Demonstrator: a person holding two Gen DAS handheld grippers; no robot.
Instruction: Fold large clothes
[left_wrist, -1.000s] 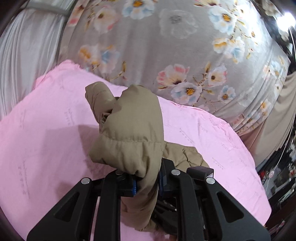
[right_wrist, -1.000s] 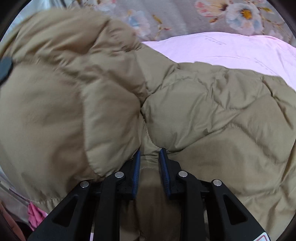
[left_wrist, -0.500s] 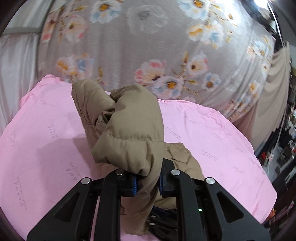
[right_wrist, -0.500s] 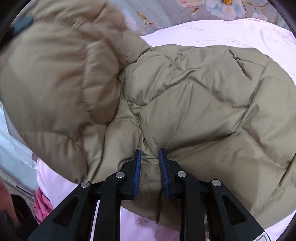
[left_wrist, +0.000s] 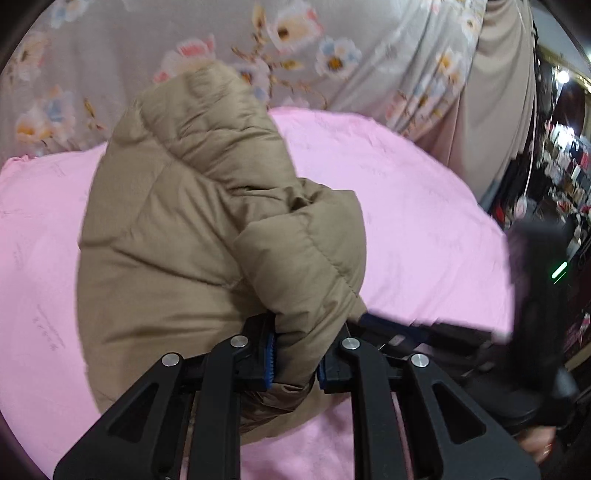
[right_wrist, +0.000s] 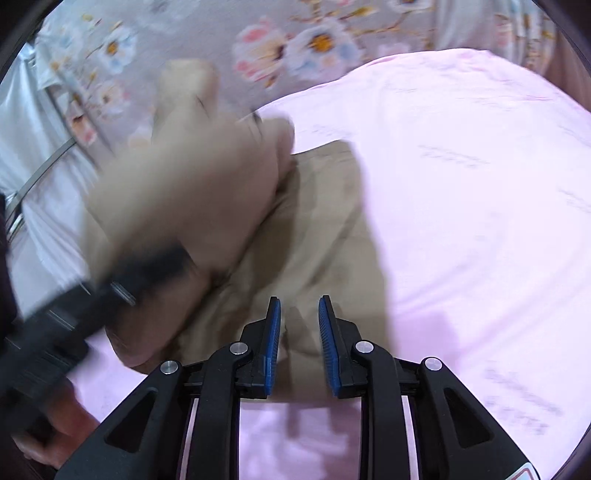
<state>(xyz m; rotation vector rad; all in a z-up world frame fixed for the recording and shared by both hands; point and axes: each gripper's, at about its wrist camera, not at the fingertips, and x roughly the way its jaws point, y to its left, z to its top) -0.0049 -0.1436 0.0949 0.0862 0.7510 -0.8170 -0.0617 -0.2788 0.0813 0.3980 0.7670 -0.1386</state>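
Left gripper (left_wrist: 294, 356) clamps puffy quilted tan jacket (left_wrist: 207, 229) above smooth pink sheet (left_wrist: 424, 229); right gripper (right_wrist: 299, 341) stands slightly parted, pads gripping nothing, floral drape (right_wrist: 207, 33) behind.

Tan puffer jacket (left_wrist: 207, 236) bunched on pink sheet (left_wrist: 424, 206)

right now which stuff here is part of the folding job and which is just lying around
Part of the job:
- tan puffer jacket
- left gripper, clamped on a fold of the jacket
- right gripper, jacket fabric between its pads
- pink sheet, the surface the jacket lies on

Just around:
- floral cloth behind
- beige curtain
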